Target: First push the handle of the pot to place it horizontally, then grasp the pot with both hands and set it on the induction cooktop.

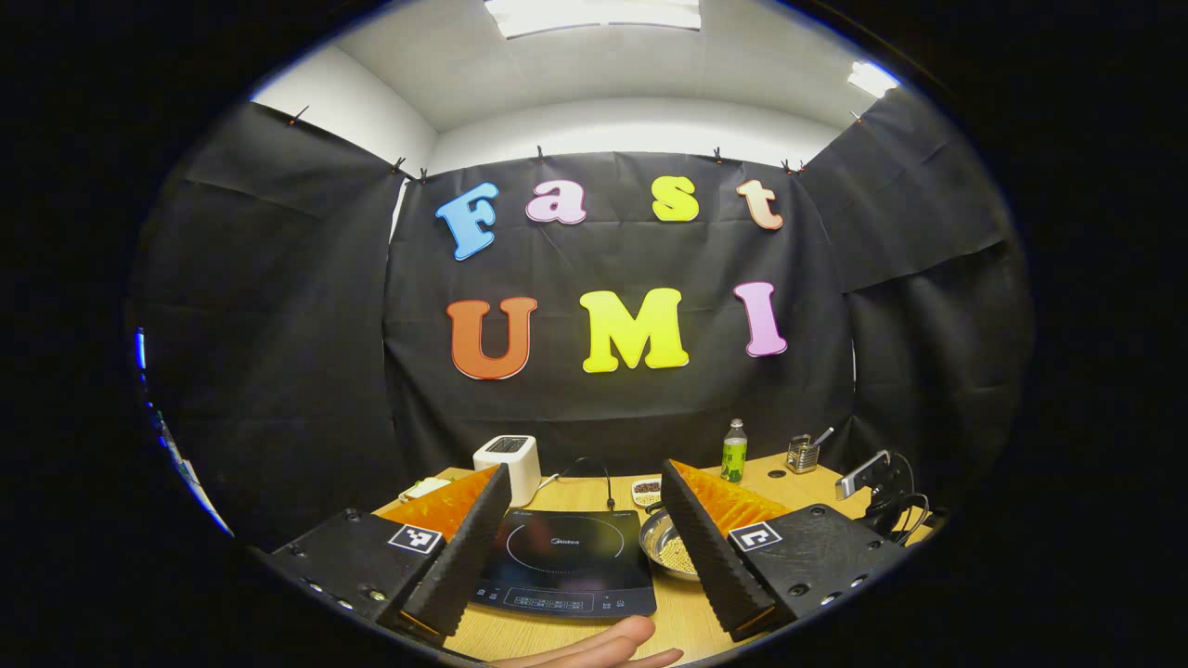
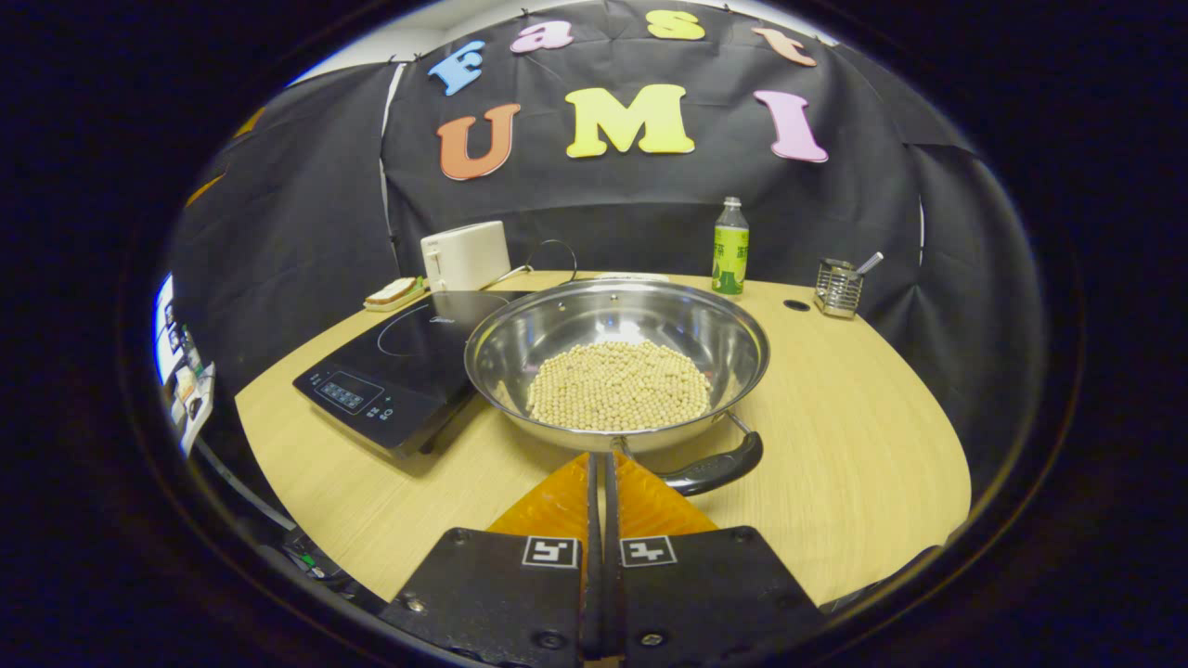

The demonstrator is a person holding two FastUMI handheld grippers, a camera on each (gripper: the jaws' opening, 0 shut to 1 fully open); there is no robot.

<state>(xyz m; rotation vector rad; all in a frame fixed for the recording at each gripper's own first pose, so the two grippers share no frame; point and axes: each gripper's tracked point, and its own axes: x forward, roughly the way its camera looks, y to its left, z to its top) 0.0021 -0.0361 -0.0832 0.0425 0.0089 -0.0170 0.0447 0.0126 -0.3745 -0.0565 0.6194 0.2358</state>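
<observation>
Sitting on the wooden counter (image 2: 835, 445), the pot (image 2: 617, 366) held a layer of pale beans (image 2: 619, 385) and stood just right of the induction cooktop (image 2: 399, 366), its rim overlapping the cooktop's edge in the right gripper view. Its dark handle (image 2: 715, 468) lay at the near side, angled off to the right. The right gripper (image 2: 599, 464) had its 2 fingers pressed together, their tips right at the pot's near wall, just beside the handle's root; contact could not be judged. The left gripper (image 1: 585, 547) hung above the counter with its 2 fingers spread wide apart, framing the cooktop. A hand (image 1: 603, 649) showed at the bottom edge there. Farther back stood a white toaster (image 2: 464, 255), a green bottle (image 2: 730, 246) and a wire holder (image 2: 838, 288).
</observation>
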